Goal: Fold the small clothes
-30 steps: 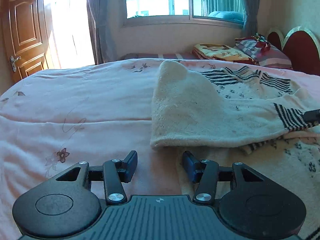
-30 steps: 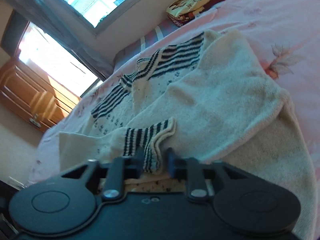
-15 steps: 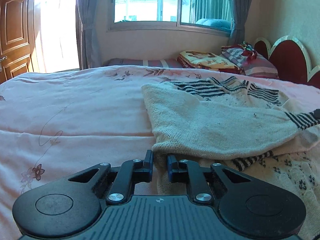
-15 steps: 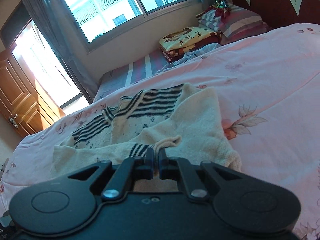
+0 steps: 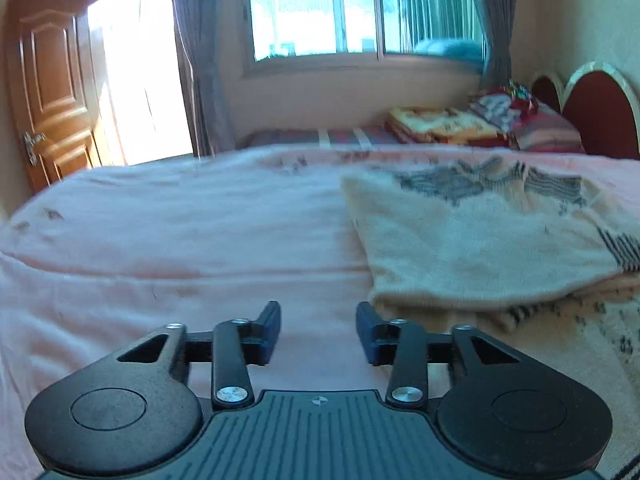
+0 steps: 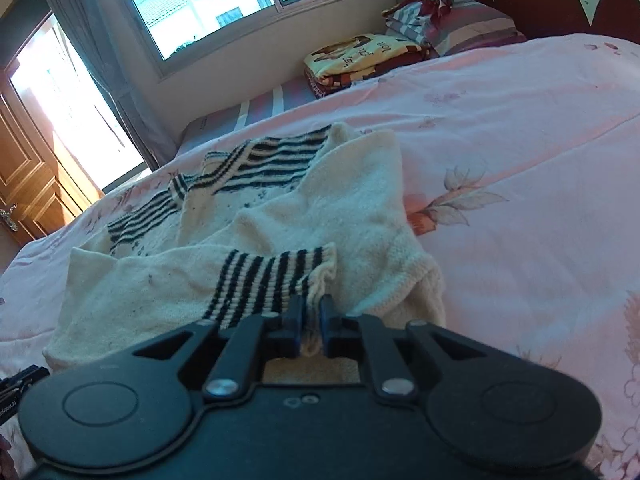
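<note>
A cream knit sweater (image 5: 480, 240) with dark stripes lies partly folded on the pink bedspread (image 5: 180, 240); it also shows in the right wrist view (image 6: 340, 208). My left gripper (image 5: 318, 328) is open and empty, over the bedspread just left of the sweater's near folded edge. My right gripper (image 6: 311, 320) is shut on the striped sleeve cuff (image 6: 272, 276), which lies across the sweater's body.
Folded blankets (image 6: 360, 60) and pillows (image 6: 452, 20) are stacked at the far side by the red headboard (image 5: 596, 116). A window (image 5: 320, 8) and a wooden door (image 5: 52, 88) stand beyond the bed. Pink bedspread (image 6: 520, 160) spreads right of the sweater.
My left gripper opened and drew back to the left off the sweater's edge. My right gripper stays shut on the cuff and has moved a little with it.
</note>
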`<state>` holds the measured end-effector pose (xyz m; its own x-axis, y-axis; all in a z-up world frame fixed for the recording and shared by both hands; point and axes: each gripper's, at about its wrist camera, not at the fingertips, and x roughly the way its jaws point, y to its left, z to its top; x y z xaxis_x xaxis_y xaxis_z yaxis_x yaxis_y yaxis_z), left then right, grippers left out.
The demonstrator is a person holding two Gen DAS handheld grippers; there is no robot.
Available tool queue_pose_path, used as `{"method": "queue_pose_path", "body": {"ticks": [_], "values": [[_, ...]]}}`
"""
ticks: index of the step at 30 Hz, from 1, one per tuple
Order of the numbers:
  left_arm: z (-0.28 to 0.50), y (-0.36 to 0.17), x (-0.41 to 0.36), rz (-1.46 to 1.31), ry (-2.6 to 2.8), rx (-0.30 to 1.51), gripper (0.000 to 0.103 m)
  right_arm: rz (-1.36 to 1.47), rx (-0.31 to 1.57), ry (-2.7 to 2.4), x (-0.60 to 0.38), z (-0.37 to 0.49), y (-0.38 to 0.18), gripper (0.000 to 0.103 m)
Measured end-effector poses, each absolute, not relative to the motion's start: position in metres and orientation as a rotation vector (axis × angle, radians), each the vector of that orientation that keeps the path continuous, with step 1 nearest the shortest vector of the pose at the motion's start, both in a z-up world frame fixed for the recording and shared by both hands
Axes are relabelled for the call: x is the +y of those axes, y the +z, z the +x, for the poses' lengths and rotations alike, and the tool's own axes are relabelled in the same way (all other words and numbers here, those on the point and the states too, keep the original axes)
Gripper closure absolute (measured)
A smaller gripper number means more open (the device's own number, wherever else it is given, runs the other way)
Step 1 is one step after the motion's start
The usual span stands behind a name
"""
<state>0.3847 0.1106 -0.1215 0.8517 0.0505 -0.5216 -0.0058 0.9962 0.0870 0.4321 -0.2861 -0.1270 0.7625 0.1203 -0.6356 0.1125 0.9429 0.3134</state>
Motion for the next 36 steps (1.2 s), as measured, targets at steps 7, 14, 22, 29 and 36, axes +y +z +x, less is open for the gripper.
{"method": "queue_pose_path", "body": {"ticks": [7,14,22,29,36], "values": [[0.432,-0.139,0.072,-0.006,-0.109,0.693,0.052,0.169,0.734,0.042,-0.262,0.454,-0.129,0.089],[0.447,-0.114,0.078,-0.076,-0.120,0.555,0.052,0.189,0.674,0.033,-0.278,0.454,-0.123,0.083],[0.562,-0.145,0.070,-0.050,-0.101,0.692,0.052,0.205,0.720,-0.019,-0.303,0.514,-0.143,0.083],[0.513,-0.129,0.064,-0.006,-0.134,0.600,0.045,0.208,0.644,0.055,-0.301,0.484,-0.124,0.080],[0.456,-0.146,0.031,0.078,-0.175,0.634,0.045,0.053,0.693,0.291,-0.247,0.449,-0.138,0.080]]}}
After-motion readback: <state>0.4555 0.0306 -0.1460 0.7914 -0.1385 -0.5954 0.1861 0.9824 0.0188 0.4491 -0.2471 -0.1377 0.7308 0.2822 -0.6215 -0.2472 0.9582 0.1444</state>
